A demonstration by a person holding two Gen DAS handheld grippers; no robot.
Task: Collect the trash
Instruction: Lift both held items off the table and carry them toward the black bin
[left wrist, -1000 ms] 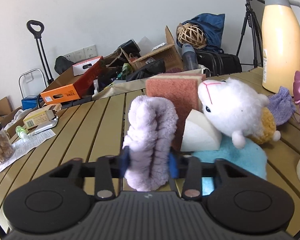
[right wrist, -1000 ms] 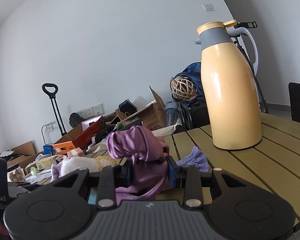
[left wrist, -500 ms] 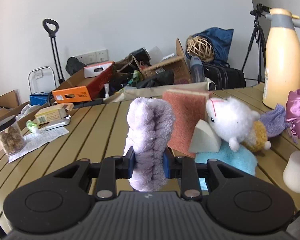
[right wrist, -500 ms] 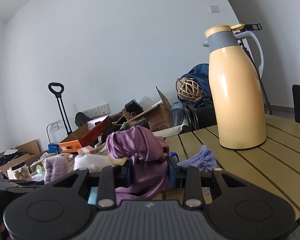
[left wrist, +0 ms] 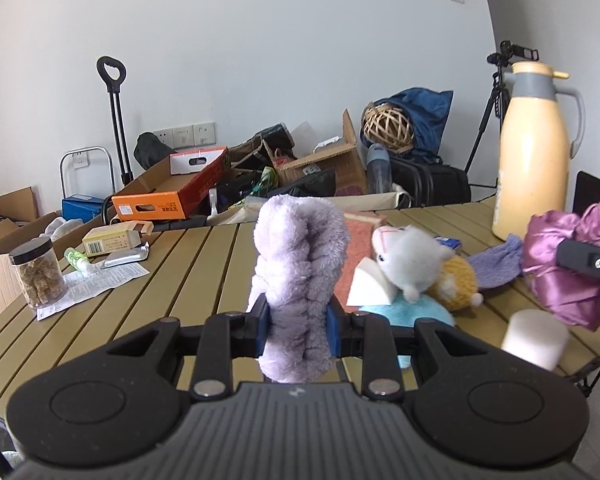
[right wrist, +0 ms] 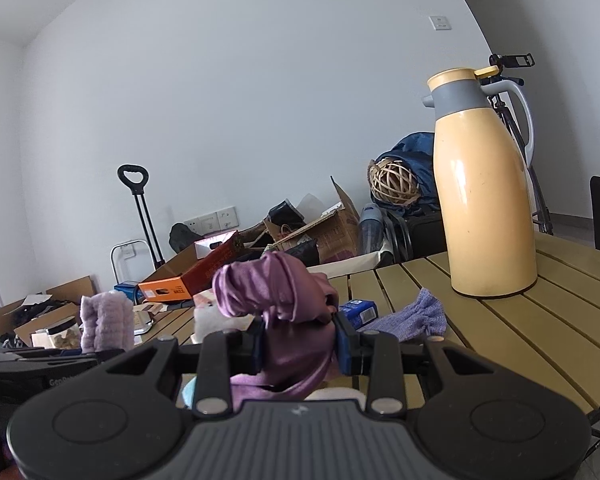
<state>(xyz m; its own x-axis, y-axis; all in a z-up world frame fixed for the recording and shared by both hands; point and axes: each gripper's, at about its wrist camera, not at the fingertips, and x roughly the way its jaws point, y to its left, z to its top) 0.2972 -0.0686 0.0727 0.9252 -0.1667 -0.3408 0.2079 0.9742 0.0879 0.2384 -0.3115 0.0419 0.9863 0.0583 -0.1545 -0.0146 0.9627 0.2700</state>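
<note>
My left gripper is shut on a fluffy lilac scrunchie and holds it above the slatted wooden table. My right gripper is shut on a shiny purple satin cloth, also lifted; that cloth shows at the right of the left wrist view. The lilac scrunchie shows at the left of the right wrist view. On the table lie a white plush toy, a pink sponge, a white wedge and a light blue cloth.
A tall yellow thermos stands at the table's far right, with a lilac knit pouch and small blue box near it. A white cylinder sits front right. A jar, paper and small boxes lie left. Clutter fills the floor behind.
Both grippers have pulled back and risen with their items still held. The plush pile and thermos now look smaller and farther, and the right gripper has come into the left wrist view.
</note>
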